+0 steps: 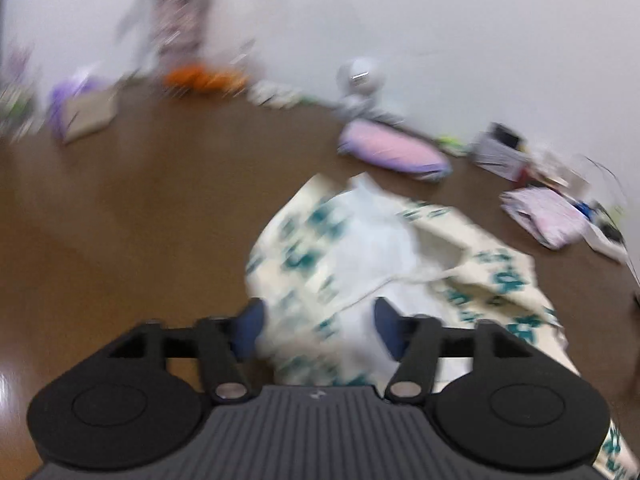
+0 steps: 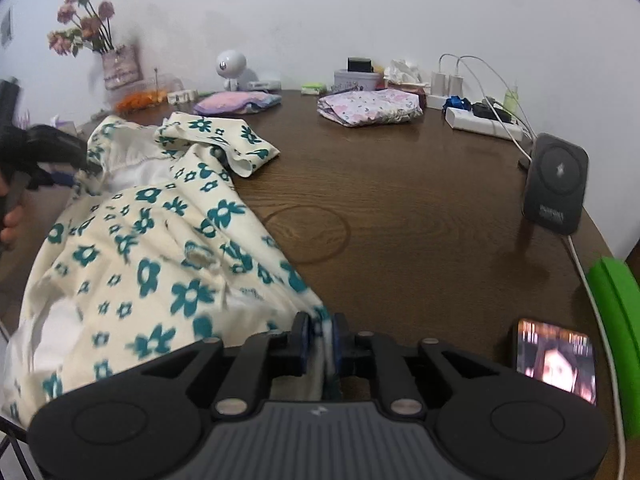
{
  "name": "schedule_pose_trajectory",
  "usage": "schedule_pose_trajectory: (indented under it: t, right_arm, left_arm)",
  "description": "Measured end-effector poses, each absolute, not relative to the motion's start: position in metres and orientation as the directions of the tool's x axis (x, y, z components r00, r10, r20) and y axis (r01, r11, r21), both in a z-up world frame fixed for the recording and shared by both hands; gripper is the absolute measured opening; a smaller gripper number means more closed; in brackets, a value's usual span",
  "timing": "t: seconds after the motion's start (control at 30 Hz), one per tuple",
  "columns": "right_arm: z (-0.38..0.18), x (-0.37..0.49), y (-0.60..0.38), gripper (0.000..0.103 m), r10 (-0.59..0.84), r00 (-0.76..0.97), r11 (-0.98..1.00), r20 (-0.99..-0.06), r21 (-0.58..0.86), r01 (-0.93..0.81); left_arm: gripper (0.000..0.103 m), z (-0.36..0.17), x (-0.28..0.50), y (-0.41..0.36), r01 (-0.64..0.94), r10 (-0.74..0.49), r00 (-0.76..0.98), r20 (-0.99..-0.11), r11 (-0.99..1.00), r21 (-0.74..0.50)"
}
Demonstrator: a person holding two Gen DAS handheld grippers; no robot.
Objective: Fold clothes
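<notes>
A cream garment with teal flowers (image 2: pixel 160 240) lies crumpled on the brown table (image 2: pixel 400 200), its white lining showing. My right gripper (image 2: pixel 322 322) is shut on the garment's near edge, with a fold of cloth pinched between its blue pads. The left wrist view is blurred. In it my left gripper (image 1: pixel 318 312) stands open over the same garment (image 1: pixel 360 248); cloth lies between the wide-apart fingers, and the pads do not press on it. A hand (image 2: pixel 10 216) holds the left gripper's handle at the left edge of the right wrist view.
Two folded garments lie at the back: a pink-purple one (image 2: pixel 240 102) and a floral one (image 2: pixel 370 108). At the right are a black charger stand (image 2: pixel 556 184), a lit phone (image 2: pixel 556 360), a power strip (image 2: pixel 480 124) with cables, and a green object (image 2: pixel 616 320). A flower vase (image 2: pixel 120 66) stands back left.
</notes>
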State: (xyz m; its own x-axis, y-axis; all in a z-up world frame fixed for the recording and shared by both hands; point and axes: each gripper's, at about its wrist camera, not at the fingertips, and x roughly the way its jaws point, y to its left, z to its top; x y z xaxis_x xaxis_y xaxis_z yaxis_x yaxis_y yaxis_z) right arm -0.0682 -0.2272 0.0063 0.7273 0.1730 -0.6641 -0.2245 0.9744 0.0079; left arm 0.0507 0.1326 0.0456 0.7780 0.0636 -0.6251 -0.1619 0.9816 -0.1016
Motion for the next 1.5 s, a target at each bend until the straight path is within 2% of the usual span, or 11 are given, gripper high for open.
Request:
schedule_pose_trajectory:
  t: [0.27,0.33,0.47,0.63,0.83,0.9,1.03,1.23,1.33,1.4,1.5]
  right_arm:
    - [0.04,0.006,-0.101,0.049,0.323,0.747,0.856,-0.581,-0.157,-0.493]
    - [0.026,0.038,-0.073,0.046,0.323,0.709,0.828,-0.627,-0.177,-0.533]
    - [0.003,0.094,-0.047,0.006,0.293,0.632,0.811,-0.717,-0.163,-0.561]
    - [0.034,0.165,-0.117,0.005,0.308,0.657,0.94,-0.688,0.114,-0.321]
    - [0.03,0.175,-0.194,0.018,0.278,0.662,0.957,-0.696,0.263,-0.125]
    - [0.042,0.129,-0.2,0.046,0.265,0.715,0.961,-0.647,0.237,-0.141]
    - [0.045,0.026,-0.193,0.045,0.283,0.731,0.959,-0.621,0.194,-0.206]
    - [0.014,-0.068,-0.175,0.041,0.237,0.667,0.962,-0.706,0.077,-0.26]
    - [0.011,-0.079,-0.186,0.038,0.219,0.663,0.969,-0.716,0.082,-0.231]
    - [0.01,-0.082,-0.191,0.038,0.23,0.657,0.966,-0.718,0.088,-0.242]
    - [0.009,-0.081,-0.196,0.038,0.25,0.651,0.959,-0.716,0.091,-0.268]
  left_arm:
    - [0.071,0.023,0.099,0.121,-0.054,0.075,0.747,-0.661,0.997,0.052]
    - [0.044,0.018,0.101,0.134,-0.061,0.045,0.72,-0.693,0.998,0.002]
    - [0.03,0.015,0.1,0.153,-0.081,0.022,0.694,-0.72,0.996,-0.047]
    - [0.029,0.009,0.096,0.146,-0.07,0.061,0.705,-0.707,0.997,0.016]
    - [0.043,0.012,0.095,0.146,-0.05,0.025,0.698,-0.715,0.999,-0.014]
    - [0.046,0.024,0.098,0.15,-0.029,-0.018,0.706,-0.708,0.998,-0.055]
    - [0.088,0.05,0.12,0.121,0.157,-0.082,0.763,-0.642,0.986,0.06]
    - [0.09,0.045,0.189,0.05,0.409,-0.107,0.75,-0.653,0.85,0.331]
    - [0.071,0.025,0.217,0.035,0.399,-0.033,0.756,-0.654,0.815,0.42]
    - [0.009,0.015,0.234,0.038,0.368,0.0,0.723,-0.69,0.846,0.385]
    - [0.0,0.009,0.253,0.061,0.256,0.051,0.685,-0.727,0.917,0.306]
